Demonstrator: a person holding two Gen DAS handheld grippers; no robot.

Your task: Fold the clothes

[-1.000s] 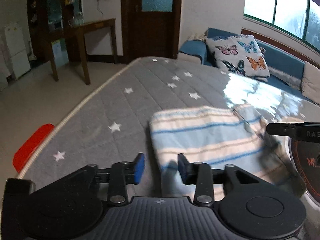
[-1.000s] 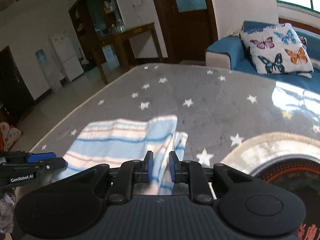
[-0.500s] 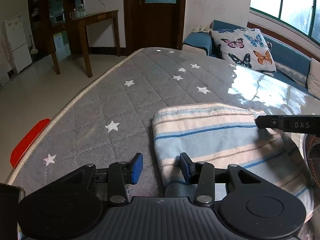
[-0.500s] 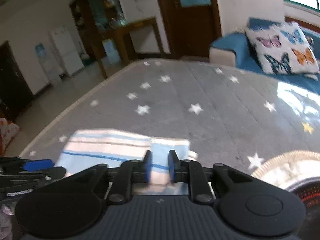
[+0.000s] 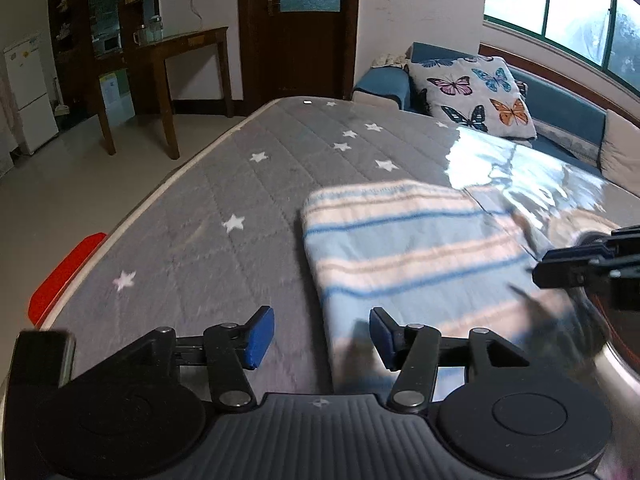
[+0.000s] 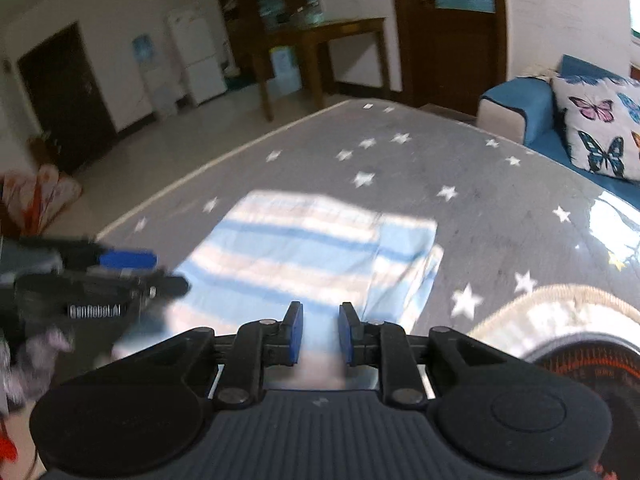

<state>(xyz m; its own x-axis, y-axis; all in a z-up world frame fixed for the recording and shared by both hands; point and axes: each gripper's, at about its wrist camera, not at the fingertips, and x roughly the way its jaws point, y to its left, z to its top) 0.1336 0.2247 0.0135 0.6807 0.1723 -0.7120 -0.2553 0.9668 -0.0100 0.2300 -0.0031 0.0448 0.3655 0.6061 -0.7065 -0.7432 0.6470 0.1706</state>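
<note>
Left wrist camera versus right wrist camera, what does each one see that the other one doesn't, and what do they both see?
Only the left wrist view shows the window and a red object by the mattress edge. Only the right wrist view shows the dark doorway and water dispenser. Both show the striped folded cloth, the grey star-patterned mattress, the butterfly pillow, wooden table, white fridge and brown door.

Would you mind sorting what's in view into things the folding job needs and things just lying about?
For the job: striped cloth, left gripper with jaws opening, right gripper, mattress.

Lying about: butterfly cushion, sofa, wooden table, fridge.
</note>
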